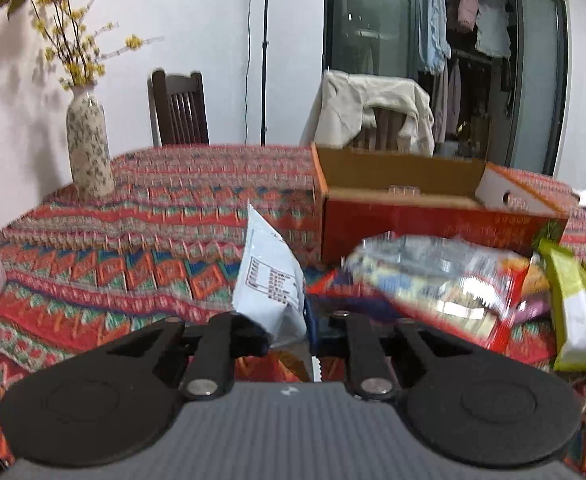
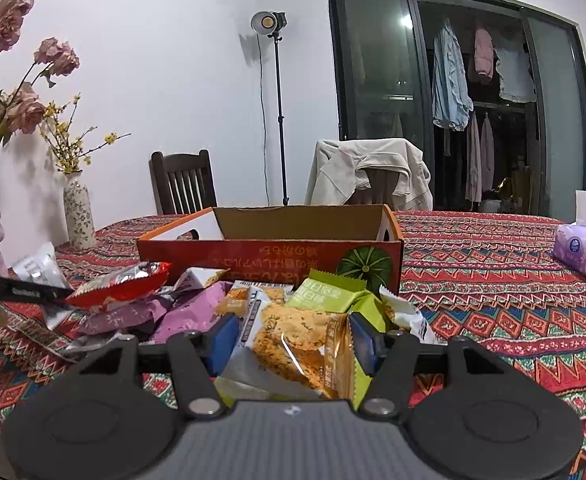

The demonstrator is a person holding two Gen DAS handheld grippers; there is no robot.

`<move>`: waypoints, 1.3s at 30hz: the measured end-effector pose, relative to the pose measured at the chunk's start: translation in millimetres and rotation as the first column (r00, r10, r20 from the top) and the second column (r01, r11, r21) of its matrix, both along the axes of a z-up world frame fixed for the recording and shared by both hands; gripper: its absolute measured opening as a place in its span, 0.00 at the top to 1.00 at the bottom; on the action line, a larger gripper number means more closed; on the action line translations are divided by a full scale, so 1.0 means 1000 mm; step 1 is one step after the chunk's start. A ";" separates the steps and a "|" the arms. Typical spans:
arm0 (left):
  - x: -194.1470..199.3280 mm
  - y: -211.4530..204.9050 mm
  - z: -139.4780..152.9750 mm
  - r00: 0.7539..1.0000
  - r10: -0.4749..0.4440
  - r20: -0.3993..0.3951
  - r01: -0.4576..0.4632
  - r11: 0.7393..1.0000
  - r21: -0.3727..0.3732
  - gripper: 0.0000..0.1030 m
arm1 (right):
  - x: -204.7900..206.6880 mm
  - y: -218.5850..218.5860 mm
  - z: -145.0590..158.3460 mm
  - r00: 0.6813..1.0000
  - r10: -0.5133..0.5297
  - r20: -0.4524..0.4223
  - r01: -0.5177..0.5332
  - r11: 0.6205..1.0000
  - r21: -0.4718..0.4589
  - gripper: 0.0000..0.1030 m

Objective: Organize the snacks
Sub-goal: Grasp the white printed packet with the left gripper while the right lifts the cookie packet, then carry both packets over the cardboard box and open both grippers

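Snacks (image 2: 197,304) blur together; left gripper (image 1: 289,332) clenches a white packet (image 1: 269,280), right gripper (image 2: 289,340) grasps a cookie packet (image 2: 293,344).

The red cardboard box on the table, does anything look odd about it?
Yes: the open red cardboard box looks to hold no snacks, while the wrapped snack packets lie in a loose heap on the patterned tablecloth in front of it. Its printed lettering also reads upside down from here.
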State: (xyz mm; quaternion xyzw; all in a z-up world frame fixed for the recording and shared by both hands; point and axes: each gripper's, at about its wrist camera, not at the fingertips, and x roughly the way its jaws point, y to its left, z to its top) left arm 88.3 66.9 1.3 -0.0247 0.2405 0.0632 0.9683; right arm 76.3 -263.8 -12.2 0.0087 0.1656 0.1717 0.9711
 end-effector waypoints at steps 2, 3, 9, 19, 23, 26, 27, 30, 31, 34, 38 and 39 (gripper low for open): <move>0.001 -0.001 0.010 1.000 -0.001 0.030 0.001 1.000 0.001 0.82 | 0.005 -0.001 0.007 1.000 -0.005 0.015 0.004 1.000 0.007 0.42; 0.003 -0.002 0.015 0.999 -0.002 0.047 0.002 1.000 0.001 0.82 | 0.009 -0.002 0.012 1.000 -0.008 0.026 0.008 1.000 0.011 0.42; 0.025 -0.016 0.050 0.991 -0.034 0.131 0.034 0.999 0.002 0.82 | 0.038 -0.002 0.046 0.995 -0.020 0.097 0.017 0.999 0.027 0.42; 0.084 -0.053 0.089 0.971 -0.095 0.220 0.096 0.995 0.005 0.82 | 0.115 0.013 0.105 0.988 -0.048 0.148 0.038 0.997 0.074 0.43; 0.116 -0.062 0.094 0.971 -0.091 0.221 0.095 0.995 -0.008 0.82 | 0.152 0.018 0.108 0.989 -0.072 0.127 0.062 0.994 0.088 0.43; 0.143 -0.065 0.090 0.974 -0.068 0.214 0.075 0.997 -0.025 0.82 | 0.180 0.022 0.100 0.991 -0.087 0.098 0.079 0.993 0.087 0.43; 0.152 -0.065 0.087 0.976 -0.061 0.209 0.068 0.997 -0.029 0.82 | 0.188 0.023 0.094 0.992 -0.092 0.087 0.084 0.992 0.089 0.43; 0.171 -0.063 0.076 0.980 -0.056 0.192 0.065 0.997 -0.038 0.82 | 0.207 0.024 0.075 0.994 -0.105 0.043 0.100 0.991 0.090 0.43; 0.176 -0.062 0.071 0.981 -0.056 0.185 0.064 0.997 -0.037 0.82 | 0.212 0.024 0.068 0.994 -0.103 0.021 0.101 0.992 0.080 0.43; 0.188 -0.057 0.059 0.990 -0.059 0.129 0.064 0.997 -0.037 0.82 | 0.221 0.029 0.057 0.996 -0.085 -0.020 0.086 0.994 0.064 0.43; 0.194 -0.053 0.051 0.993 -0.056 0.100 0.060 0.998 -0.036 0.82 | 0.224 0.042 0.045 0.996 -0.076 -0.037 0.076 0.997 0.003 0.43; 0.194 -0.054 0.049 0.994 -0.057 0.094 0.060 0.997 -0.037 0.82 | 0.224 0.044 0.043 0.996 -0.075 -0.039 0.075 0.997 -0.003 0.43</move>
